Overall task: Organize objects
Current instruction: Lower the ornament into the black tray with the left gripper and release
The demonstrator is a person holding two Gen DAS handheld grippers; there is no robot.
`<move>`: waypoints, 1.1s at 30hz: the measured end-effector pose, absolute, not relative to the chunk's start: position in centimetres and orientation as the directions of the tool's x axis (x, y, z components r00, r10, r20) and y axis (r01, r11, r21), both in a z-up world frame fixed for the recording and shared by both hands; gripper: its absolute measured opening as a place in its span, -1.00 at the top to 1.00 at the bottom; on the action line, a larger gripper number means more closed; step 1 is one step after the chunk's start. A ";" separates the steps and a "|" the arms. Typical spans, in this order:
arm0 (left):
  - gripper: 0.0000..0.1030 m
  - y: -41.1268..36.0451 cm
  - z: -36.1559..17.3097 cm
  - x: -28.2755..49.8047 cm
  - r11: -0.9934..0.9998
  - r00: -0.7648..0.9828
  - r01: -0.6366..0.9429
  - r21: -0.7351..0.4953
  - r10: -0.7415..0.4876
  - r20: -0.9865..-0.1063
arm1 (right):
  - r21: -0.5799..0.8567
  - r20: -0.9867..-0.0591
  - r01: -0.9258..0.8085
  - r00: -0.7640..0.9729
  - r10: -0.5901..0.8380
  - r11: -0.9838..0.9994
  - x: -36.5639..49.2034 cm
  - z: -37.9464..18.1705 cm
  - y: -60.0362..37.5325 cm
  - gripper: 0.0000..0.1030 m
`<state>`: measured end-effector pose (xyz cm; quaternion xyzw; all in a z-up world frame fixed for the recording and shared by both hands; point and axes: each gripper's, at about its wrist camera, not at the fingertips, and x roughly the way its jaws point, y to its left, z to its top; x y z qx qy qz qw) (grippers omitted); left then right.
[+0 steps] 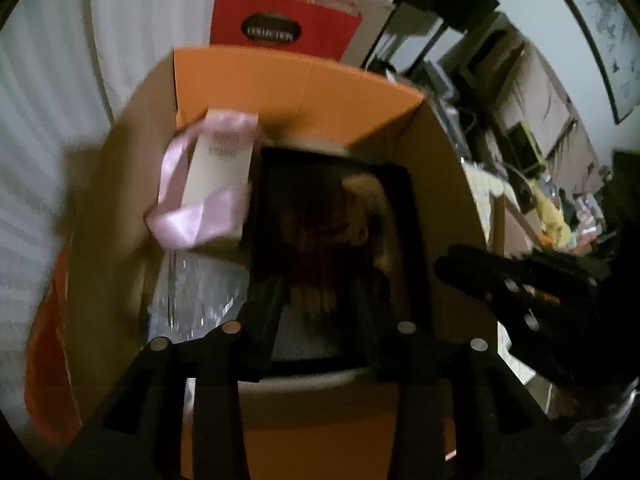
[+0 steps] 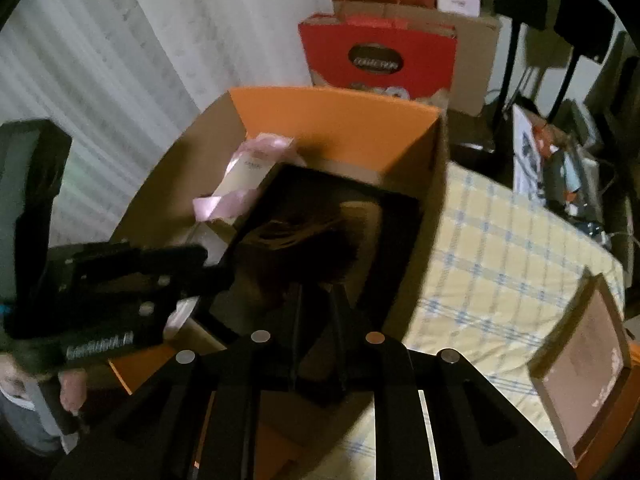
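Note:
An orange cardboard box [image 1: 300, 80] [image 2: 340, 120] stands open on a checked bed sheet. Inside it, a black-framed picture [image 1: 336, 208] [image 2: 396, 216] leans tilted, showing dark hair. Next to it, on the left, lies a small white carton wrapped in pink ribbon [image 1: 216, 160] [image 2: 248, 176]. My left gripper [image 1: 320, 292] [image 2: 218, 266] hovers over the picture's near left part with its jaws apart and no pad visibly pressing. My right gripper [image 2: 320, 292] [image 1: 444, 264] has its fingers close together, pinching the picture's near right edge.
Clear plastic wrapping [image 1: 200, 292] lies in the box's left corner. The yellow checked sheet [image 2: 500, 260] spreads to the right, with a flat brown framed board [image 2: 584, 364] on it. A red paper bag [image 2: 376, 56] and cartons stand behind the box. A hand [image 2: 72, 392] holds the left gripper.

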<state>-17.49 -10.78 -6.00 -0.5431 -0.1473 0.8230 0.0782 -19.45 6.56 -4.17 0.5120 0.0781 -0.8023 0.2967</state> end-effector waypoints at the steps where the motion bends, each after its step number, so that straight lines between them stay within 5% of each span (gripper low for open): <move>1: 0.34 -10.6 -5.8 -17.9 -0.948 -0.410 0.025 -0.318 0.280 -0.868 | 0.176 -0.864 0.554 -0.309 -0.397 -0.814 -19.3 -3.9 6.8 0.71; 18: 0.45 -7.1 -8.9 -20.2 -0.963 -0.325 -0.005 -0.269 0.256 -0.911 | 0.152 -0.831 0.513 -0.397 -0.391 -0.845 -16.5 -1.7 13.0 0.60; 28: -0.12 -6.8 -4.5 -18.0 -0.959 -0.423 -0.032 -0.283 0.269 -0.865 | 0.153 -0.826 0.471 -0.421 -0.374 -0.869 -15.4 -1.9 15.6 0.45; 33: -0.09 -6.1 -4.7 -18.4 -0.973 -0.415 -0.038 -0.226 0.221 -0.882 | 0.157 -0.823 0.464 -0.426 -0.375 -0.872 -14.7 -1.9 16.4 0.44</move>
